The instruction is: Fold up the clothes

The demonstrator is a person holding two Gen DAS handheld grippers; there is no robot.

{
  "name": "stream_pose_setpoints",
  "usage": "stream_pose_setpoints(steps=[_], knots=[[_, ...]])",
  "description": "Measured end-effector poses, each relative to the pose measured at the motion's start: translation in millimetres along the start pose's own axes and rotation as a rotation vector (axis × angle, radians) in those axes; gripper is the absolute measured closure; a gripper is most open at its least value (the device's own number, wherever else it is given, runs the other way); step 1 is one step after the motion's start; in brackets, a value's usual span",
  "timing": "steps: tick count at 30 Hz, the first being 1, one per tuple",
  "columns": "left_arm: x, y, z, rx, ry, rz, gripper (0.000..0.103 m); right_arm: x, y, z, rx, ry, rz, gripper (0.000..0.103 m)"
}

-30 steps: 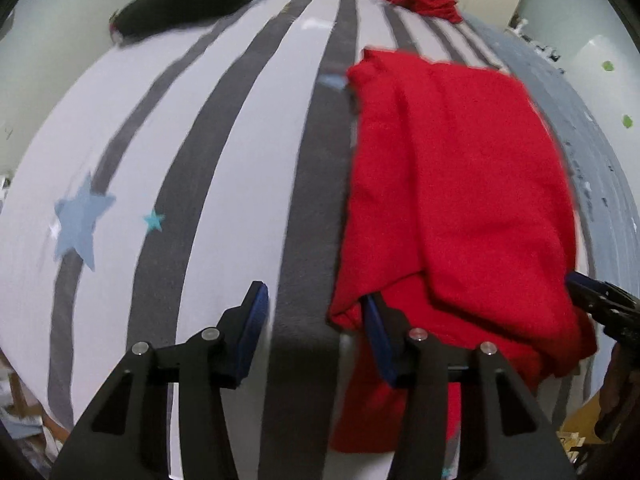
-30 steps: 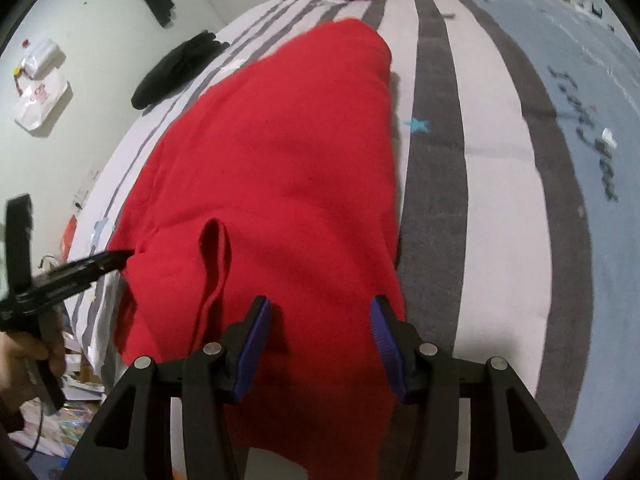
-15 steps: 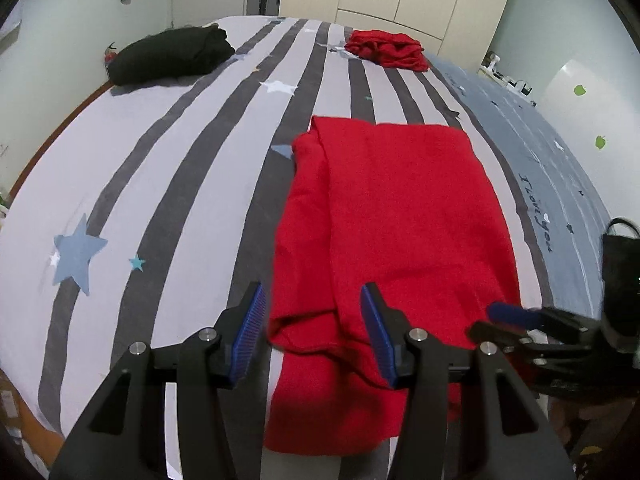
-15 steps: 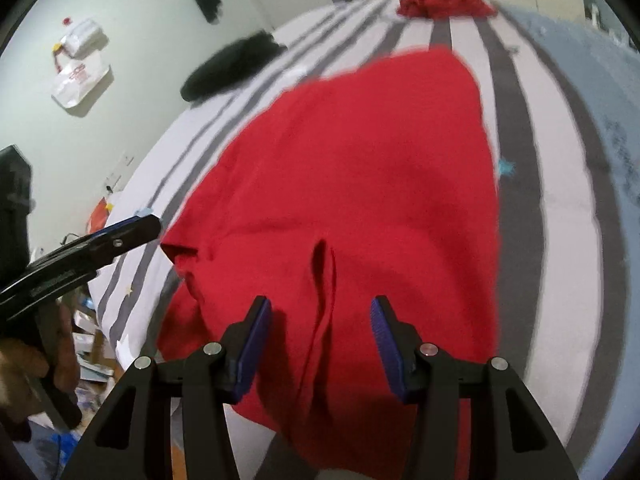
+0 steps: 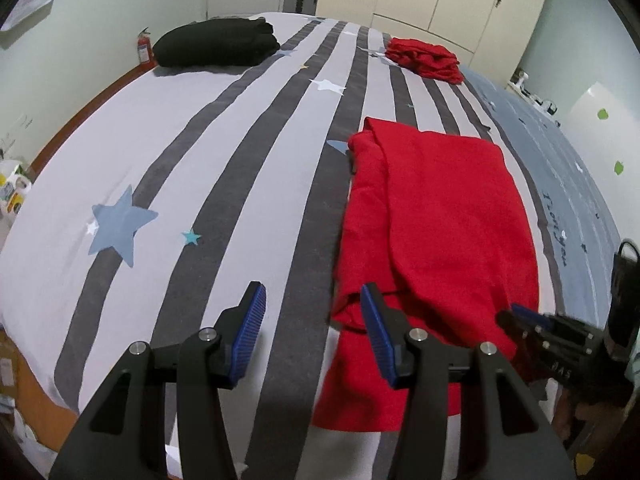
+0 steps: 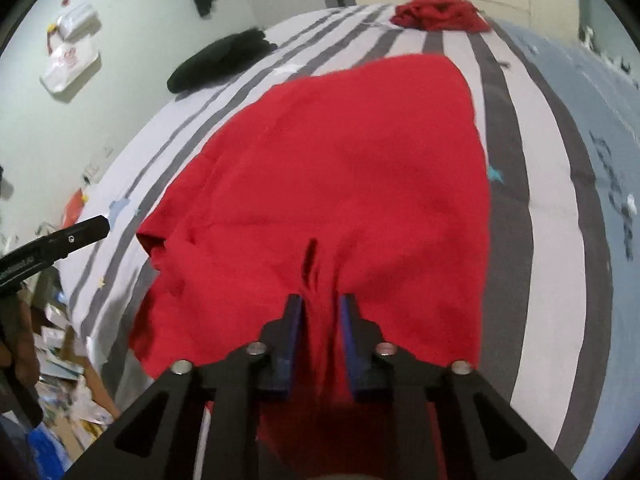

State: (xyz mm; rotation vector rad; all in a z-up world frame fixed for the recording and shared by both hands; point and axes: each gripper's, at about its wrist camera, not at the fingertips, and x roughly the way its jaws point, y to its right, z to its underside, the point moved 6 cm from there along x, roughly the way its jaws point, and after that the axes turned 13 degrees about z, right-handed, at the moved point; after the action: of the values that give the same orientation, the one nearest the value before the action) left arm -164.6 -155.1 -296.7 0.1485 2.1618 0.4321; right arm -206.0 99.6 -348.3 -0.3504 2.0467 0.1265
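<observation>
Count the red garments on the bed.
2. One red garment lies spread at the near edge, under the grippers; a crumpled red garment sits at the far end. The black pile could hide more.

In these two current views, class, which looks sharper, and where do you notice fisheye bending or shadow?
Left wrist view: crisp; the striped bed bulges, its stripes curving outward, with dark corners. Right wrist view: softer, smeared at the far edge of the red garment; shadow falls under the right gripper.
</observation>
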Motion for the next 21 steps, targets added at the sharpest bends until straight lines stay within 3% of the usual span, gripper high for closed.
stream_pose_setpoints(steps=[7, 12, 17, 21], knots=[[29, 54, -3, 0.060, -0.044, 0.148, 0.057, -10, -26, 24, -0.126, 0.011, 0.003, 0.058], [61, 103, 0, 0.156, -0.103, 0.242, 0.057, -22, -20, 24, -0.077, 0.012, -0.058, 0.056], [81, 129, 12, 0.187, -0.147, 0.264, 0.057, -41, 18, 7, 0.024, 0.062, -0.060, 0.056], [98, 130, 27, 0.214, -0.210, 0.190, 0.061, -37, 47, -6, 0.073, 0.086, -0.002, 0.056]])
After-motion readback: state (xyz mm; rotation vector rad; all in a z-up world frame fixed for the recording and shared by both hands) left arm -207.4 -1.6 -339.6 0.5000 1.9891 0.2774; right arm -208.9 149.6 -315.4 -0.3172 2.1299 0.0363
